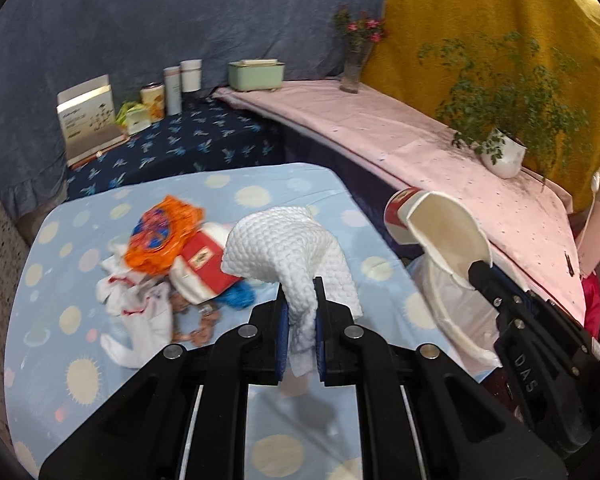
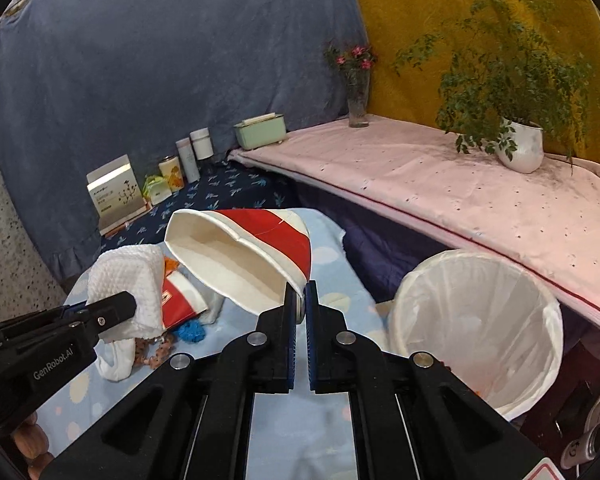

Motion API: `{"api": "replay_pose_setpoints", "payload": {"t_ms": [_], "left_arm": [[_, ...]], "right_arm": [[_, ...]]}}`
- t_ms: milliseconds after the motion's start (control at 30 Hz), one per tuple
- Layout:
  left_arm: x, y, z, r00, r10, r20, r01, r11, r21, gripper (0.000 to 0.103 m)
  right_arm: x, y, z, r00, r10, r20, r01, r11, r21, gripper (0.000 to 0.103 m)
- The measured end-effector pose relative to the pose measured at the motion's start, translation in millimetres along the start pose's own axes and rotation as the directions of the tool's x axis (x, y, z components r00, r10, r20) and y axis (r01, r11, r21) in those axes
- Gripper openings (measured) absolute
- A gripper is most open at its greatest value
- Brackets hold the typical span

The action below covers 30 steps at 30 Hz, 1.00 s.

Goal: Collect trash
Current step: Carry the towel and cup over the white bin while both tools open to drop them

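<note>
The left tongs (image 1: 300,320) are clamped on a wad of white paper towel (image 1: 288,248), which droops soft and light past their tips; the right tongs (image 2: 300,304) are pinched together on the rim of a crushed red-and-white paper cup (image 2: 240,252), held up ahead of them above the dotted blue tablecloth (image 2: 328,256). Both things look weightless and yielding, so a hold at a fold or rim seems enough, though the thin rim could slip or tear; the lined white bin (image 2: 476,328) stands just right of the right tongs. More trash (image 1: 168,264) lies ahead-left of the left tongs, blurred and heaped, so its pieces are hard to tell apart; the bin's bottom is mostly hidden.
</note>
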<state>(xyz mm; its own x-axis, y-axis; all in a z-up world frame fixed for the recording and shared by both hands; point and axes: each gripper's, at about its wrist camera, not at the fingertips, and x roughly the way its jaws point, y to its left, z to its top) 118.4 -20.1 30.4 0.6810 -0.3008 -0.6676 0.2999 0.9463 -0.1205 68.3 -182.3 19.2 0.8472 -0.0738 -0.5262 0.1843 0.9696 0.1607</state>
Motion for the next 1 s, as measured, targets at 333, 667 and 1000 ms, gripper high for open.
{"api": "replay_pose_setpoints", "payload": {"t_ms": [333,667,1000], "left_arm": [[19,-88,10,0.996,-0.087,-0.018,0.089,0.991,0.105,0.010],[45,-159,2,0.983,-0.166,-0.072,0.177,0.965,0.193,0.011],[73,-201,-5,0.967,-0.220,-0.129,0.245,0.941,0.233,0.013]], "right_arm": [[-25,-93,16,0.994,-0.096,0.044,0.091,0.991,0.101,0.004],[-27,-167,1,0.984,-0.176,0.009,0.171,0.967,0.187,0.004],[-12,-208,-16,0.979,-0.200,-0.043,0.204,0.946,0.251,0.005]]}}
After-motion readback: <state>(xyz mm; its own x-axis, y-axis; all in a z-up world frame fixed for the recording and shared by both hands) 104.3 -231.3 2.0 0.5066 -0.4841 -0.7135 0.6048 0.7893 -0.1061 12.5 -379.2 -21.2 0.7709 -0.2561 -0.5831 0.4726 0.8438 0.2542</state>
